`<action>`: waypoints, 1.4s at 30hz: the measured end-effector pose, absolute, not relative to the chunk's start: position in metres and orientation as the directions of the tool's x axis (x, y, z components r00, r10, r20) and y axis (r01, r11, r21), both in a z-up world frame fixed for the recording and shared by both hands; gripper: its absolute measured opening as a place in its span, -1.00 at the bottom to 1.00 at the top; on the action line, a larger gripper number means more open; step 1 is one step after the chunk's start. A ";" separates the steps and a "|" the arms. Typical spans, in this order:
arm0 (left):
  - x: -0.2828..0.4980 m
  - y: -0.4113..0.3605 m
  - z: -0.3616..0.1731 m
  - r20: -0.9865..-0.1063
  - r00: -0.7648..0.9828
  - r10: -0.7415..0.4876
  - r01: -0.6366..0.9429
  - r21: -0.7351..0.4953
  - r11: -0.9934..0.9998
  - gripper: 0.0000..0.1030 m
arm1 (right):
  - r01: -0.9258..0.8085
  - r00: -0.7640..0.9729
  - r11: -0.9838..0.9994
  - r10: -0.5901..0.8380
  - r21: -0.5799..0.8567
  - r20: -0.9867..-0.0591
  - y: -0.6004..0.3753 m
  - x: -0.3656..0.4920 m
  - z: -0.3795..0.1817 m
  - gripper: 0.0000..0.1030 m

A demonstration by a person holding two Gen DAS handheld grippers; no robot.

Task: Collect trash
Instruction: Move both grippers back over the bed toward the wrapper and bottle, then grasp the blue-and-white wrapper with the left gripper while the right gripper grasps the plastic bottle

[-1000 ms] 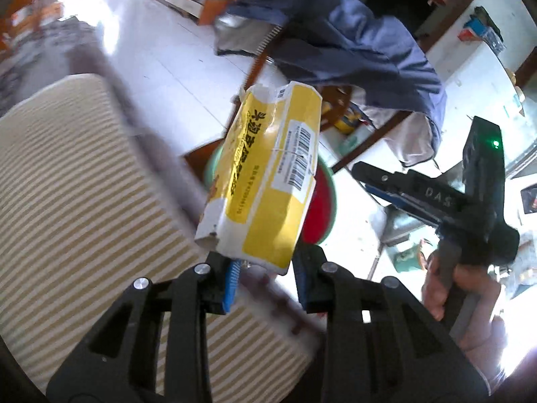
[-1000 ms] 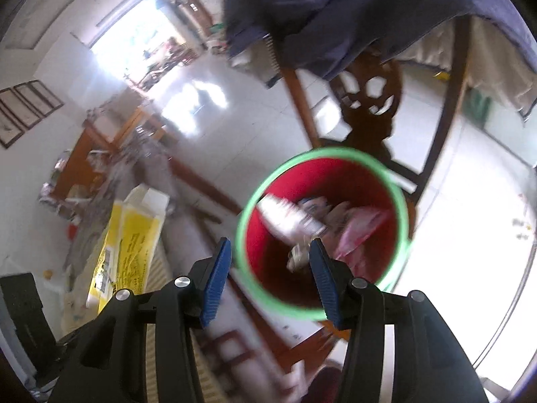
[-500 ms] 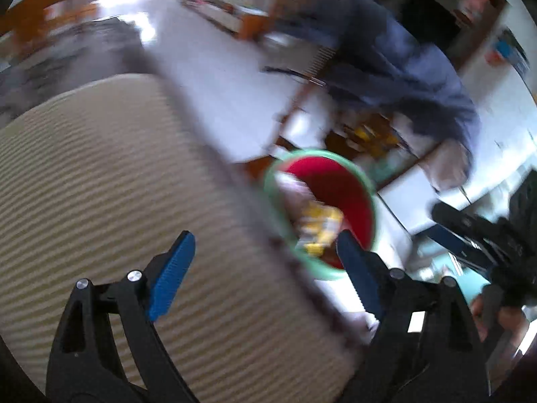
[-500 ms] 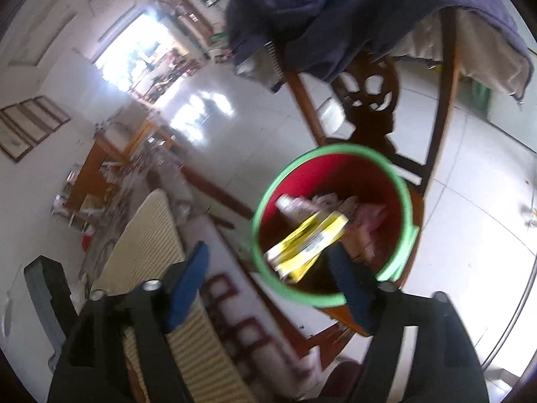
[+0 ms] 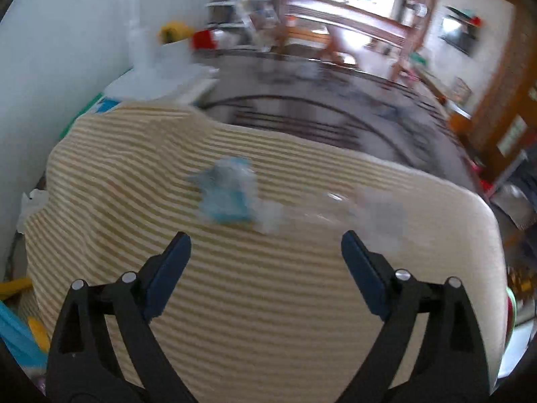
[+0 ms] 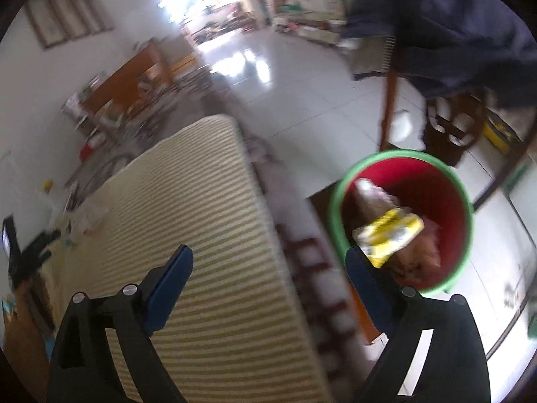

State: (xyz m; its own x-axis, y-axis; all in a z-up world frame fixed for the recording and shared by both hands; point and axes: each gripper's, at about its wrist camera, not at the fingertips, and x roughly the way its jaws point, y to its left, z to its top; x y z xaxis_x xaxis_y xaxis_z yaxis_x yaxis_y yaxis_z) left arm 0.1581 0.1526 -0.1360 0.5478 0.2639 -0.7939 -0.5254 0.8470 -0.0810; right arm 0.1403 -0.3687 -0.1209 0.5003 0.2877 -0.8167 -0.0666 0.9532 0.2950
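**A:** How far along are you looking?

**B:** Partway, I'd judge. Your bin (image 6: 402, 221) is sitting ahead and right of your right gripper (image 6: 266, 288), already holding a yellow carton (image 6: 389, 235) and other scraps. Ahead of your left gripper (image 5: 265, 268), a blue wrapper (image 5: 228, 194) is lying on the striped cloth (image 5: 134, 181), and clear plastic (image 5: 335, 208) is lying just beside it, toward the right jaw. Those two are what I'm seeing left.

**A:** And the jaws?

**B:** You're holding both pairs spread wide, gripping nothing. The wrapper is sitting just beyond the left jaw's tip, not between the jaws.

**A:** Anything getting in your way?

**B:** Not on the cloth between jaws and wrapper. Beyond it, a dark tabletop (image 5: 335, 107) is running off toward blurred clutter, and a white box (image 5: 157, 77) is standing far ahead, left. On the right side, a chair (image 6: 449, 134) draped with blue cloth (image 6: 453, 30) is crowding the bin's far edge. Blur is smearing the plastic, so I'm not telling you whether it's one piece or several.
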 end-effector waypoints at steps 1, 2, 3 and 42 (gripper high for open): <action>0.163 0.165 -0.140 -0.800 0.540 0.262 -0.539 -0.089 0.838 0.72 | -0.095 0.498 0.953 0.297 0.289 -0.815 -0.356 0.141 -0.119 0.73; 0.167 0.179 -0.143 -0.808 0.530 0.257 -0.549 -0.096 0.830 0.72 | -0.117 0.493 0.951 0.305 0.286 -0.815 -0.346 0.143 -0.118 0.73; 0.172 0.187 -0.148 -0.815 0.521 0.253 -0.558 -0.102 0.823 0.72 | -0.131 0.489 0.950 0.311 0.284 -0.815 -0.339 0.145 -0.118 0.73; 0.055 0.115 -0.173 -0.780 0.621 0.084 -0.497 -0.308 0.811 -0.36 | -0.917 0.094 0.399 0.148 -0.028 -0.985 0.031 0.246 -0.172 0.34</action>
